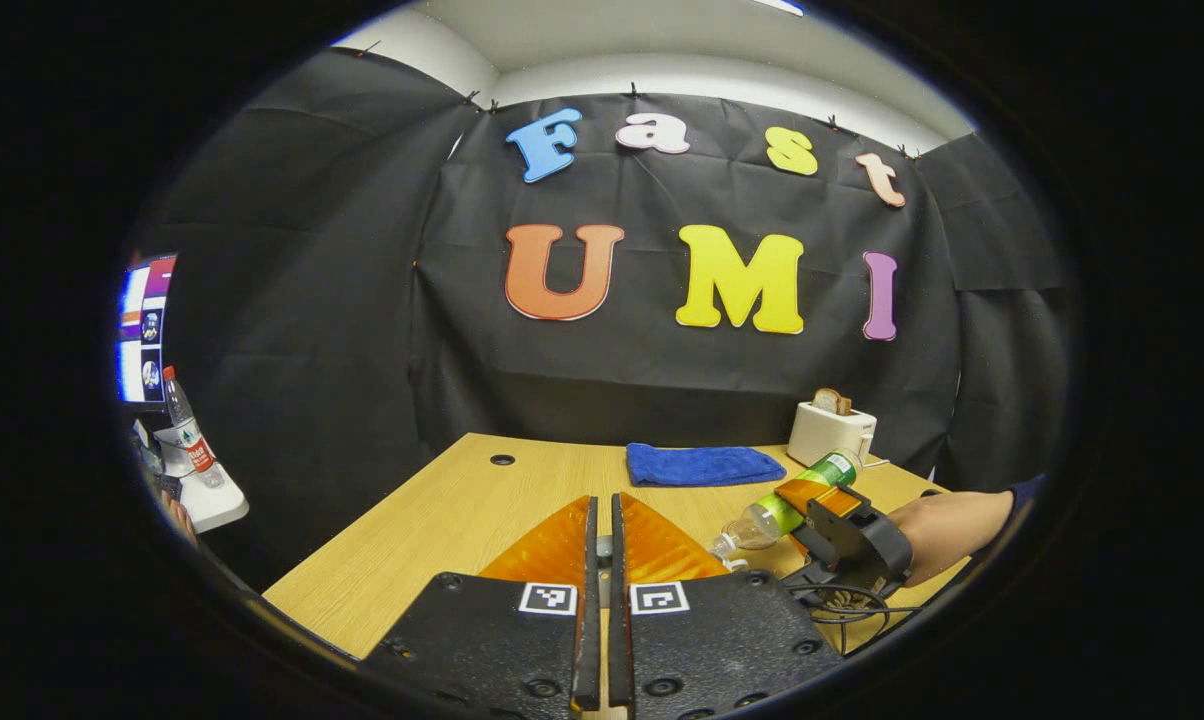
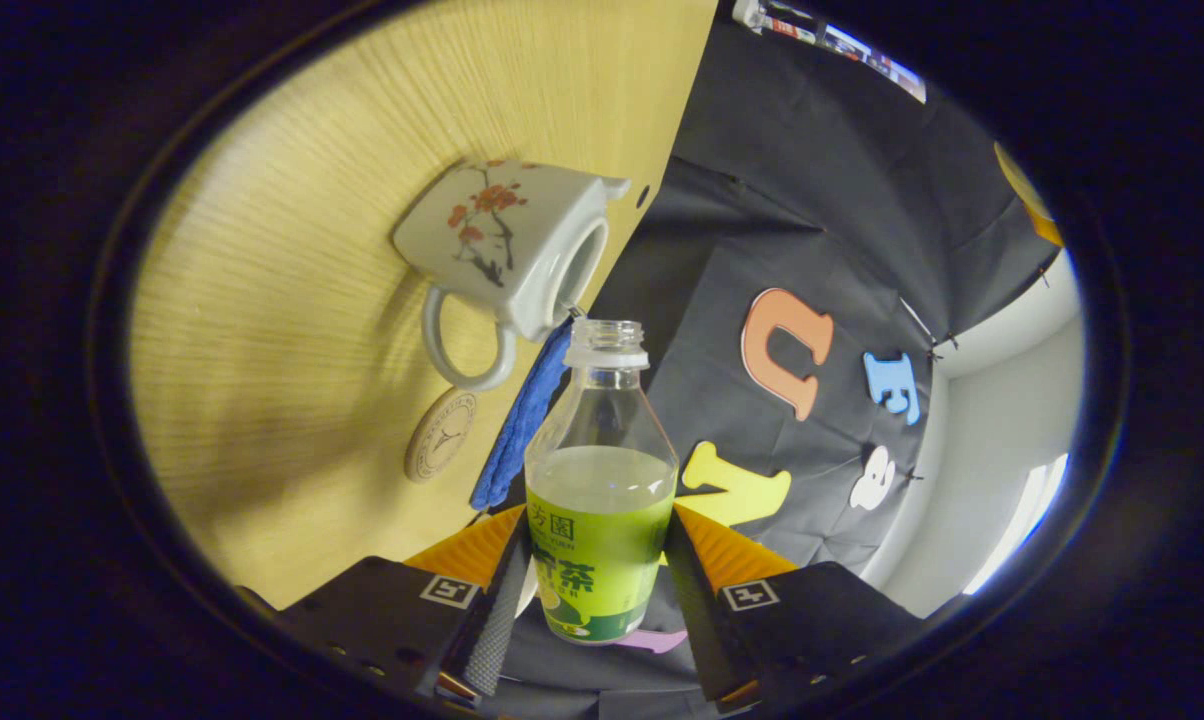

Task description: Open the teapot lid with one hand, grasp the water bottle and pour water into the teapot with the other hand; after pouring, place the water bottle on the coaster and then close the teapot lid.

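Fingers of your right gripper clamp the water bottle at its label; the uncapped mouth sits at the teapot opening.
Your left gripper fingers stand nearly together, a small dark object between them that you cannot identify. On the wooden table, the coaster lies beside the teapot handle, next to a blue towel.
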